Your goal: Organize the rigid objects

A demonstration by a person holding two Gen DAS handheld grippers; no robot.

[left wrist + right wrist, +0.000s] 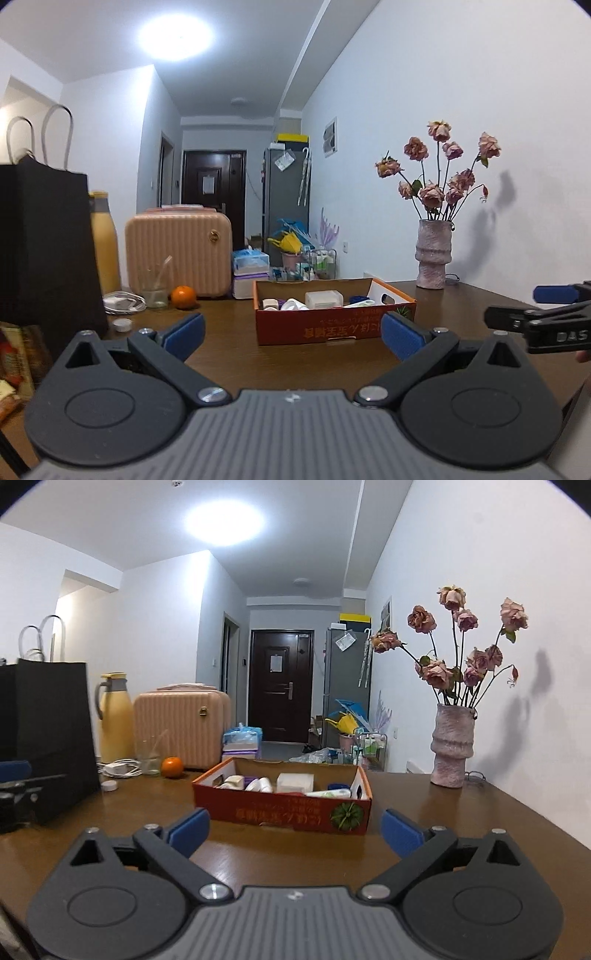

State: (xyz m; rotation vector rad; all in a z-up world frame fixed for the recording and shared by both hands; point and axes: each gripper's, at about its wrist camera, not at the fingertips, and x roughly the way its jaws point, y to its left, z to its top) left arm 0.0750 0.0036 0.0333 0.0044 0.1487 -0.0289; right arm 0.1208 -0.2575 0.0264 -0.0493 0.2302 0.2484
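An orange cardboard box [334,326] [280,814] sits in the middle of the brown table [229,354] [461,823]. It holds several small things: white bottles [258,784], a pale square box [323,299] [295,782] and a white tube [328,794]. My left gripper [293,334] hovers low over the table just short of the box, jaws wide open and empty. My right gripper [295,829] is open as well, empty, facing the box's front wall. The right gripper's fingers [554,295] show at the right edge of the left wrist view.
A black paper bag [44,251] [48,738] stands at the left. A yellow flask [114,720], a pink case [179,254], a glass [155,291], an orange [183,297] [172,767] and a white charger [118,768] line the far left. A vase of dried roses [432,254] [450,749] stands at the right by the wall.
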